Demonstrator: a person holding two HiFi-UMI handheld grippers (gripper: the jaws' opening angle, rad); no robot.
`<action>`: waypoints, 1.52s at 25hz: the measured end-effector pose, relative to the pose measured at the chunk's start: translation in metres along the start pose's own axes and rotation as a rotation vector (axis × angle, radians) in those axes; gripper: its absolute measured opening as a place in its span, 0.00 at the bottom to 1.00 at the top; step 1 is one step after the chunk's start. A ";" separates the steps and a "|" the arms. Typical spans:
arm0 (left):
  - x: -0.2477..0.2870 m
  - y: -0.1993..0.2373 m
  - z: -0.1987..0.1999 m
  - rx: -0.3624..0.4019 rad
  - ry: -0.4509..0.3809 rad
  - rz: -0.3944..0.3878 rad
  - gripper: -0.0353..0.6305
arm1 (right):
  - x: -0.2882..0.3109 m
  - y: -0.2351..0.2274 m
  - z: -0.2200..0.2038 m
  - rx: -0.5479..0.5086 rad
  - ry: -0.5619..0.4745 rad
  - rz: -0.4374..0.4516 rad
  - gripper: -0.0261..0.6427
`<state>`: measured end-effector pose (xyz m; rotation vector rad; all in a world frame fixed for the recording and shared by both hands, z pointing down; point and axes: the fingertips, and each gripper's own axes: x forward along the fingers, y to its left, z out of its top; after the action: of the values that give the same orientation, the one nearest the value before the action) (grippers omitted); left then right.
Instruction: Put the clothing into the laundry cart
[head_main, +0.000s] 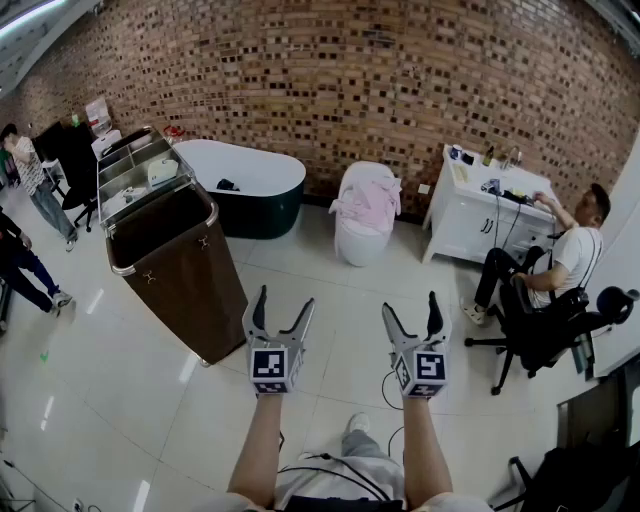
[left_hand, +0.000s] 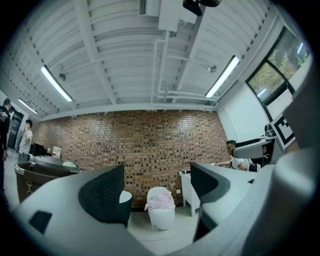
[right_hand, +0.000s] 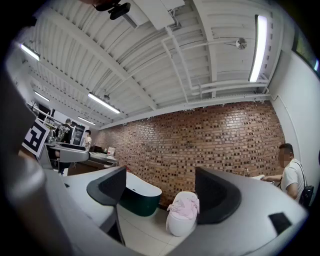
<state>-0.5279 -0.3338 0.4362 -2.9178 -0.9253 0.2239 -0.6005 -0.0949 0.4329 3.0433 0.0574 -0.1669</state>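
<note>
A pink garment (head_main: 368, 199) lies draped over a white toilet (head_main: 362, 238) against the brick wall; it also shows in the left gripper view as pink cloth (left_hand: 160, 200) and in the right gripper view as pink cloth (right_hand: 184, 205). The brown laundry cart (head_main: 178, 262) with a metal rim stands to the left, its bag empty as far as I can see. My left gripper (head_main: 284, 312) and right gripper (head_main: 411, 312) are held side by side in front of me, well short of the toilet. Both stand open with nothing between the jaws.
A dark green bathtub (head_main: 245, 186) sits between cart and toilet. A white vanity (head_main: 483, 213) stands at the right, with a seated person (head_main: 545, 262) on an office chair beside it. Two people (head_main: 30, 215) stand at the far left. A metal shelf trolley (head_main: 135, 168) is behind the cart.
</note>
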 end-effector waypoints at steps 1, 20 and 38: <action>0.013 -0.006 -0.001 0.003 0.002 -0.002 0.65 | 0.008 -0.014 -0.001 0.003 -0.003 -0.005 0.72; 0.226 -0.104 -0.039 0.010 0.038 -0.004 0.65 | 0.128 -0.205 -0.063 0.106 0.009 0.030 0.70; 0.541 -0.066 -0.075 -0.034 -0.018 -0.092 0.65 | 0.397 -0.289 -0.110 -0.005 0.072 0.087 0.70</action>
<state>-0.1160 0.0313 0.4544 -2.8995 -1.0729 0.2318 -0.2066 0.2160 0.4716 3.0393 -0.0689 -0.0504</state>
